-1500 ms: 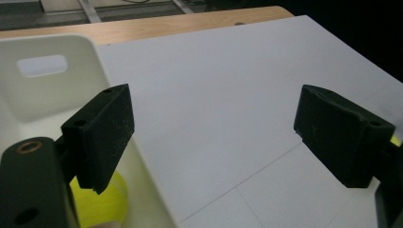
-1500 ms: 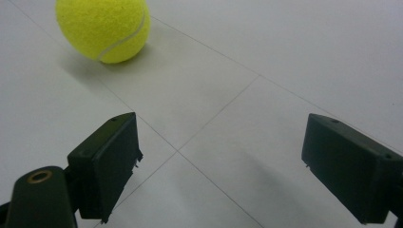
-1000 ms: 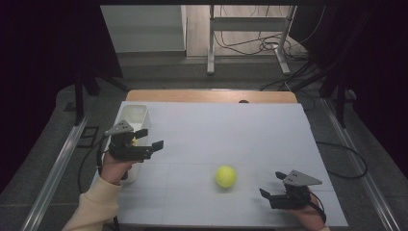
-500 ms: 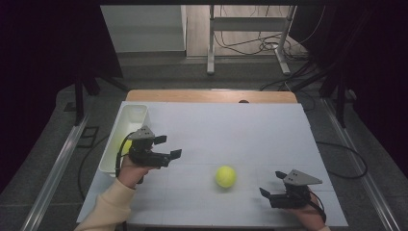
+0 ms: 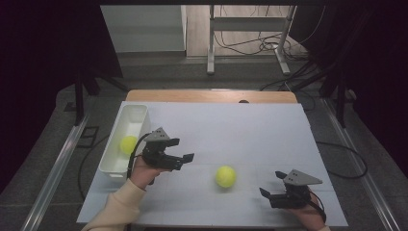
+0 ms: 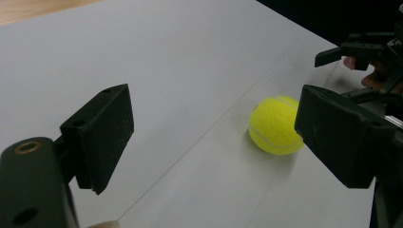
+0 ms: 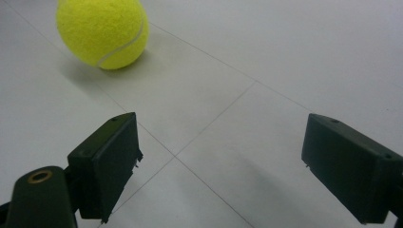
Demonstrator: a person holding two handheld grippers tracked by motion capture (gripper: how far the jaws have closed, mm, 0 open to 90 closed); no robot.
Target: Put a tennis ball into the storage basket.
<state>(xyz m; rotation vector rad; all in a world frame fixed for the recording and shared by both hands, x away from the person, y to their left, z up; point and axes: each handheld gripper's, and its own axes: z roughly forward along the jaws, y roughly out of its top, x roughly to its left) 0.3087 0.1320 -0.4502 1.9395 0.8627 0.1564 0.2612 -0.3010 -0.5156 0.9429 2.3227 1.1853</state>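
From up top, my left gripper (image 5: 180,159) sits left of centre in the frame, just right of the white bin (image 5: 136,115), jaws spread and holding nothing, pointing toward the right side of the picture. There's a ball in the bin (image 5: 128,144) near its lower half, and a second ball (image 5: 225,176) out on the white table (image 5: 231,125), a bit below the middle of the frame, between the two grippers and touching neither. My right gripper (image 5: 267,196) is down at the lower right, jaws also apart and empty, aimed left toward that ball. In the left gripper view both black jaws come up from the bottom corners with a wide gap between them and nothing in it; the ball (image 6: 274,125) lies on the table at centre right, partly tucked behind the right-hand jaw as seen here, and the other gripper (image 6: 354,50) pokes in at the upper right edge with a bit of hand behind it. In the right gripper view the jaws are wide open again, just bare table with thin grid lines between them, and the ball (image 7: 102,31) sits at the upper left of the frame, well ahead of the left-hand jaw, resting on the surface with its shadow underneath.
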